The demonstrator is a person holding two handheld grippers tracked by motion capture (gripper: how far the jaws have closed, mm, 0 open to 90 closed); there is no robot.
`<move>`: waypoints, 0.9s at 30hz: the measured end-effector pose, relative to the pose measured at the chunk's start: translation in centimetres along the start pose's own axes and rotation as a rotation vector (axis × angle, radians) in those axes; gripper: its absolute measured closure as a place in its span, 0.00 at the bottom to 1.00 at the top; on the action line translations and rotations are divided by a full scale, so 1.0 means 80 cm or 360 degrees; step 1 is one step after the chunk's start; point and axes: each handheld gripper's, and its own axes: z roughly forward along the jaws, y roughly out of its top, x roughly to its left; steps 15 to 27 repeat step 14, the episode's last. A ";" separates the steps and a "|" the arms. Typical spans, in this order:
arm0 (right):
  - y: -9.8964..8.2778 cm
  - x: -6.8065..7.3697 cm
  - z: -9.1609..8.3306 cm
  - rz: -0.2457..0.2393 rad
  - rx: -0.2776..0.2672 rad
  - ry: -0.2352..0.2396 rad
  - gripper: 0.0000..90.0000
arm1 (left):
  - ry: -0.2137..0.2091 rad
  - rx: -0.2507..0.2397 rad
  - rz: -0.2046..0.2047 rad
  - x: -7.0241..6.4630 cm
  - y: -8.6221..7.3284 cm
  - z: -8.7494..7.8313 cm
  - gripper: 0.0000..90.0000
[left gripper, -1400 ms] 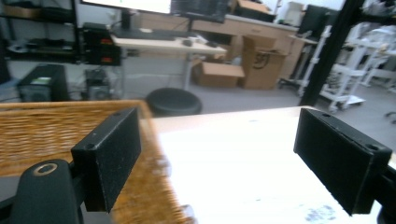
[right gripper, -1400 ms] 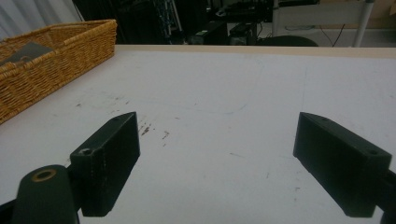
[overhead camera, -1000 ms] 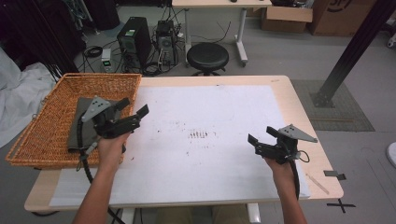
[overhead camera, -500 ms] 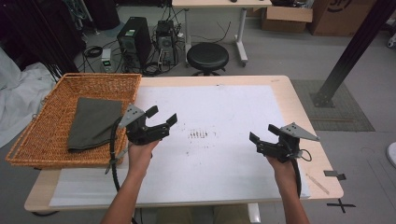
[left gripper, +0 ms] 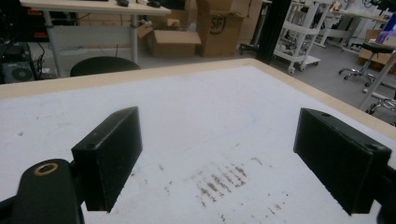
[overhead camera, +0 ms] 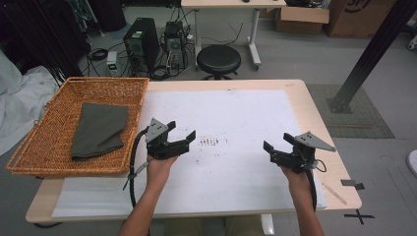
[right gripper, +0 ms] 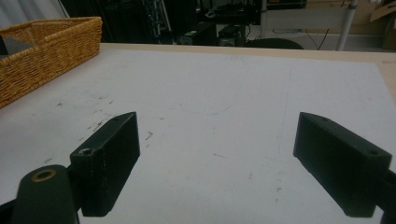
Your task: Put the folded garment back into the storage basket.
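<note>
Both tongs, left [overhead camera: 183,138] and right [overhead camera: 276,147], gape empty; the olive-green cloth [overhead camera: 99,129] lies folded, slightly rumpled, in the wicker basket [overhead camera: 29,147].

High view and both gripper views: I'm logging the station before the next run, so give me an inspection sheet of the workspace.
Surface: white sheet on the table, brown smudges mid-sheet.
Job's things: folded dark cloth lying in the wicker basket.
Clutter: nothing seen on the sheet.
Grippers: left gripper and right gripper open, empty.
Cables: black cable trails from left gripper.
Surroundings: stool, computer towers, cardboard boxes.
</note>
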 end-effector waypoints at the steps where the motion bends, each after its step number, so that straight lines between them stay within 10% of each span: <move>1: 0.000 0.000 0.000 -0.0001 -0.0001 0.0000 0.16 | 0.0004 0.0001 0.0000 0.000 -0.001 0.000 0.18; 27: 0.000 0.000 0.002 -0.0001 0.0001 -0.0008 0.16 | 0.0030 0.0021 -0.0010 0.005 -0.003 0.001 0.18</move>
